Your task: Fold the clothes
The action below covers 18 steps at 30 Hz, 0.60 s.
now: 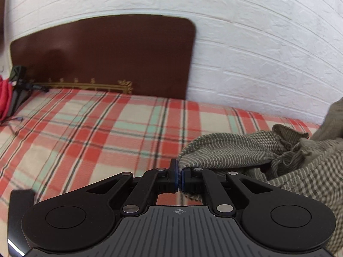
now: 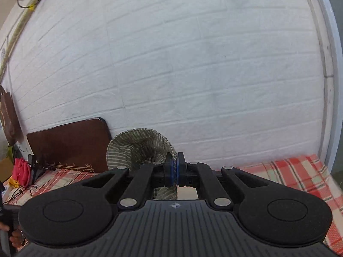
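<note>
ok so I'm running both grippers over the plaid bed (image 1: 90, 132) right now, working on the striped garment (image 1: 235, 150); the left gripper (image 1: 179, 176) is clamping an edge of it, jaws pinched together on the fabric, and the rest is trailing off to the right of that gripper in a bunched heap over the bed; the right gripper (image 2: 175, 169) is also biting down on the same striped cloth (image 2: 137, 145), which is ballooning up ahead of the jaws against the white brick wall (image 2: 193, 64), clear of the bed from what I can tell; I'm guessing this is the lift-and-spread bit, so I'm thinking: keep both pinches tight, pull the two held edges apart till the fabric is hanging flat, then lay it down on the bed before creasing anything; twisted cloth is going to fold ugly
</note>
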### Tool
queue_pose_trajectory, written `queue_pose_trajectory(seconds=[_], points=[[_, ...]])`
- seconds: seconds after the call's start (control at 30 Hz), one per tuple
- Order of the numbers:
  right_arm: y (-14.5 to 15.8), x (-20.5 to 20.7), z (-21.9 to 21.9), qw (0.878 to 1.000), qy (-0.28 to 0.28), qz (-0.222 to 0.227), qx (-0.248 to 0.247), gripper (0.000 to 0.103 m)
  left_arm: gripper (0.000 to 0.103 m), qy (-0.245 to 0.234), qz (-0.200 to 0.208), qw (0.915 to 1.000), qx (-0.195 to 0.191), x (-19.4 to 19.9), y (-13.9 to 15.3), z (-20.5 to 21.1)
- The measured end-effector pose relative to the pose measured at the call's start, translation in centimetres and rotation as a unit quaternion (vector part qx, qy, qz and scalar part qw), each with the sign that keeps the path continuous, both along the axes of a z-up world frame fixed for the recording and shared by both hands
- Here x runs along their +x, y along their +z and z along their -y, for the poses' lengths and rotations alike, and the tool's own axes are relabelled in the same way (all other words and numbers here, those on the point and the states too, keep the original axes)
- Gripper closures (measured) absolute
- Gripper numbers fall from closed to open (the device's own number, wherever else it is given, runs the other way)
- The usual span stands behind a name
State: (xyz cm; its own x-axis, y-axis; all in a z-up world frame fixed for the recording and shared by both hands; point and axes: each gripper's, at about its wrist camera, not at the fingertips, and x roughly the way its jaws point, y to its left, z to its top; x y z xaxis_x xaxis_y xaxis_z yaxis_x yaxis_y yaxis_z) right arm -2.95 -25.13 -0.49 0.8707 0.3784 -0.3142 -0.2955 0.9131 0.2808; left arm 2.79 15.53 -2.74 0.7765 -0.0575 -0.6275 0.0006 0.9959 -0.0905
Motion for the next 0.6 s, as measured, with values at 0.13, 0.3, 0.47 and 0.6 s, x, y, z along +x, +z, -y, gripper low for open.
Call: queue_pose_trajectory(seconds=[0.13,0.3,0.47,0.6], points=[[-5.6,5.3,-1.4,0.996,-0.012,-0.084,0.023,0.1,0.103,0.003,-0.04,0.9991,0.014,-1.3,-3.1,-0.6],[-11.7,8.8,-2.0,0.975,-0.001,-0.213,0.055,0.089,0.07,-0.031,-0.044,0.9979,0.036,-3.8,-4.0,0.3],[-8.4,5.5,-0.7,0.988,-0.01,-0.141,0.068,0.048,0.05,-0.057,-0.005,0.997,0.053,-6.4,-0.9,0.7],[-5.0,2.9,-1.6,0.996,0.043,-0.078,0.031,0.042,0.044,-0.087,0.036,0.9949,0.035,-7.8,2.5,1.6]])
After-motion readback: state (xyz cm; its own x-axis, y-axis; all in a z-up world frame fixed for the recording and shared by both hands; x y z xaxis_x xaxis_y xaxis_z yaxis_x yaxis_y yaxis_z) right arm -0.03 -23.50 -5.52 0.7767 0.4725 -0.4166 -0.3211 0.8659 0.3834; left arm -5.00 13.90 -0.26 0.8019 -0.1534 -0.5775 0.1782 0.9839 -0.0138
